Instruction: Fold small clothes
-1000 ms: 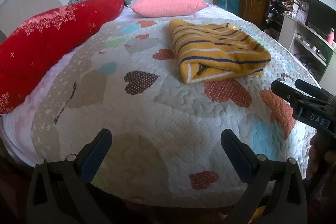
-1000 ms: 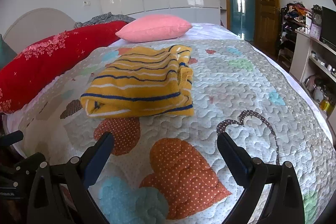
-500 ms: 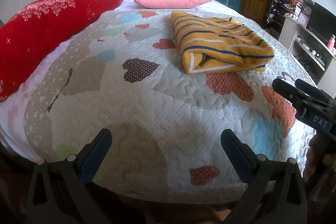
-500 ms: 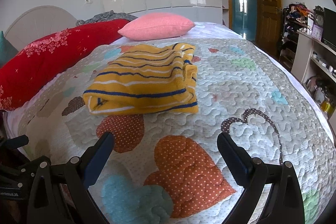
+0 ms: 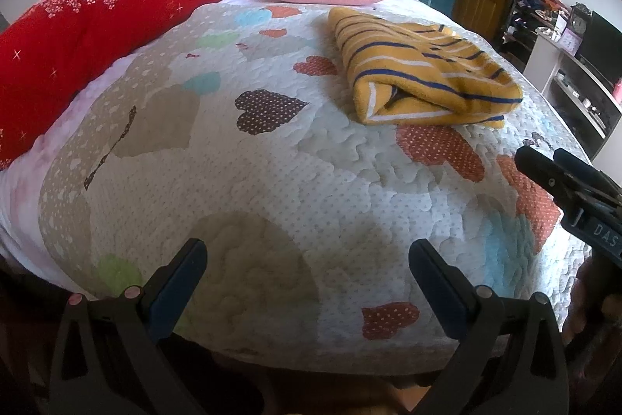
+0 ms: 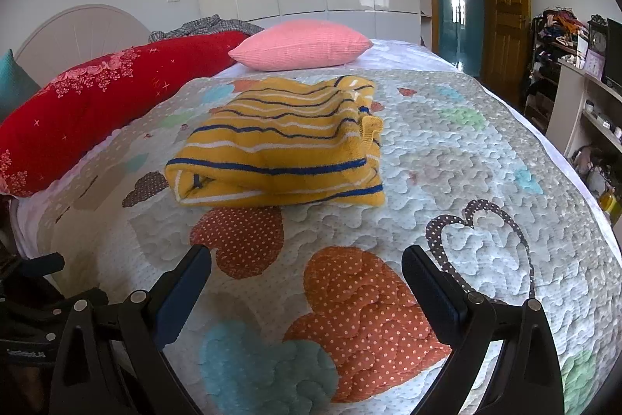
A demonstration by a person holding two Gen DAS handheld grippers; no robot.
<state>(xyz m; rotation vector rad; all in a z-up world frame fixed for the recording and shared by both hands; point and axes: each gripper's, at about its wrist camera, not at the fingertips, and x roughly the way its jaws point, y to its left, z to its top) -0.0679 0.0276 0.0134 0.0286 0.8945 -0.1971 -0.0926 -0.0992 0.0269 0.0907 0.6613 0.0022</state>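
Both cameras moved nearer the one folded sweater; both grippers' fingers seemingly released.

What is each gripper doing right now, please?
Left gripper: open, holding nothing.
Right gripper: open, holding nothing; the striped sweater lies ahead of it.

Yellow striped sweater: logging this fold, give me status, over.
Left gripper open, right gripper open, both empty. Yellow striped sweater folded on the quilt, untouched. Nothing between grippers and sweater.
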